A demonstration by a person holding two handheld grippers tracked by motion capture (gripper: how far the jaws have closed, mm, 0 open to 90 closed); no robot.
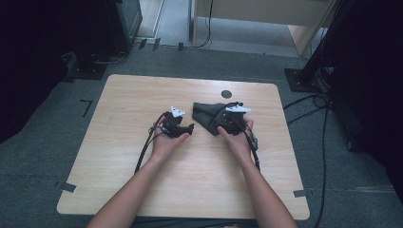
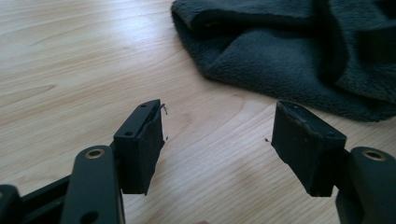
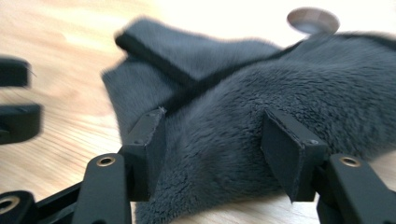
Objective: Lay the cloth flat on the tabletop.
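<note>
Pale wood grain covers the table (image 1: 142,95), seen from above, with grey carpet (image 1: 47,142) around it and dark stands at the edges that are hard to make out. A person's two forearms enter from the bottom edge, cut off above the elbow. The left hand (image 1: 164,142) holds the left gripper (image 1: 183,128) over bare wood near the table's middle; in the left gripper view its two black jaws stand spread wide apart with nothing between them, and their worn pads (image 2: 149,149) hover over the wood just short of a cloth. To its right lies that dark grey fleecy cloth (image 1: 204,114), crumpled and folded over itself, its right part hidden under the right gripper (image 1: 228,121). In the right gripper view that gripper's jaws are also spread, set over the cloth's pile; whether the pads touch it cannot be told. Beyond the cloth sits a small dark round spot (image 1: 226,94), blurred. The right hand (image 1: 235,137) grips from behind.
</note>
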